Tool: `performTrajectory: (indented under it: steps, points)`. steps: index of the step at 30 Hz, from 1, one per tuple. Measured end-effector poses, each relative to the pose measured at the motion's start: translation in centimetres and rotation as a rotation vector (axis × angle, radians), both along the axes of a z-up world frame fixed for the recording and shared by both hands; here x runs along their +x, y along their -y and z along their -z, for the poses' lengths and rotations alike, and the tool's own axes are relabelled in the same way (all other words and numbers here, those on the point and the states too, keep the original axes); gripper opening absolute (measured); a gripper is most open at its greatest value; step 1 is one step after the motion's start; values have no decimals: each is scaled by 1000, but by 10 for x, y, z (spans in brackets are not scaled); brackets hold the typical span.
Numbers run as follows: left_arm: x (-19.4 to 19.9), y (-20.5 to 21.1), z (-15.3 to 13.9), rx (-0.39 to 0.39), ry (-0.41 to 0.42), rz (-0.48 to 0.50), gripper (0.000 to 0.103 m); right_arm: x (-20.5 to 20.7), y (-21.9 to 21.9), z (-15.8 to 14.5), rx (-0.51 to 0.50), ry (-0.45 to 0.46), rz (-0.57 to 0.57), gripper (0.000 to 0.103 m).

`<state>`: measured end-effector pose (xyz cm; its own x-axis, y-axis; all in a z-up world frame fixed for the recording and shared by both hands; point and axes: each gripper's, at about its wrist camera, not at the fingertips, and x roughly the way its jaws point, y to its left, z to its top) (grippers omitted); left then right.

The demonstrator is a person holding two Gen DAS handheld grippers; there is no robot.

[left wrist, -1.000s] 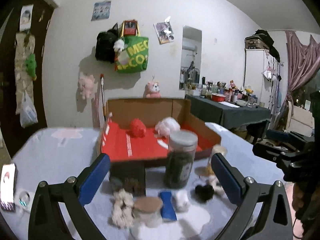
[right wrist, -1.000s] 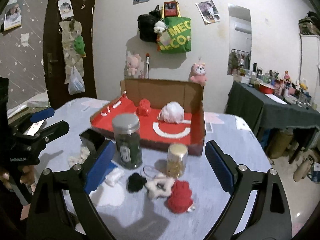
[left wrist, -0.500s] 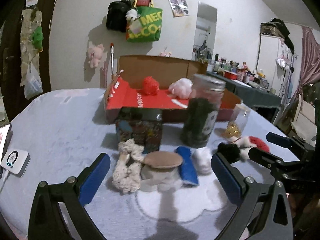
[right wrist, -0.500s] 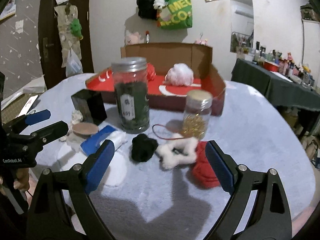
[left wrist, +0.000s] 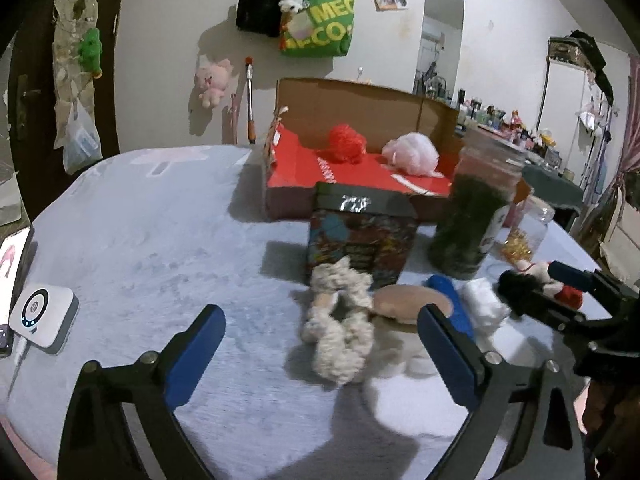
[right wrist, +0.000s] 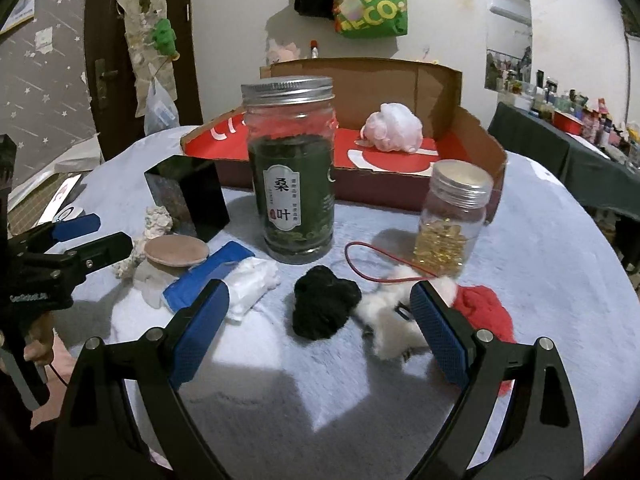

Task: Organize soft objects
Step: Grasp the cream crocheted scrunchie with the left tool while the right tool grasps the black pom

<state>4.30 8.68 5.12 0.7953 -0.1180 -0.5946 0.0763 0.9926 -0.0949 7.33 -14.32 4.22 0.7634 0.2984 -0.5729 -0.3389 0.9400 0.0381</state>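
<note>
Bare tablecloth (left wrist: 152, 248) spreads ahead-left of the left gripper (left wrist: 320, 340), spread wide, with one cream rope scrunchie (left wrist: 340, 320) between its fingers. Right gripper (right wrist: 320, 312), also wide and empty, frames one black scrunchie (right wrist: 324, 308), one white furry clip (right wrist: 392, 320) and one red scrunchie (right wrist: 484, 312); beyond stand two jars (right wrist: 294, 168) and the box (right wrist: 472, 136) holding two more.
</note>
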Motion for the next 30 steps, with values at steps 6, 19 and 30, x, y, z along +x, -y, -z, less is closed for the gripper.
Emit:
performTrajectory:
  steps: [6,19,30]
  points:
    - [13,-2,8,30,-57,44,86,4,-1,5,2,-32,-16,68]
    - [21,0,9,36,-117,151,28,0,7,8,14,-57,-73,25]
    - [3,25,-27,-49,-48,247,28,0,21,-14,94,-54,-135,25]
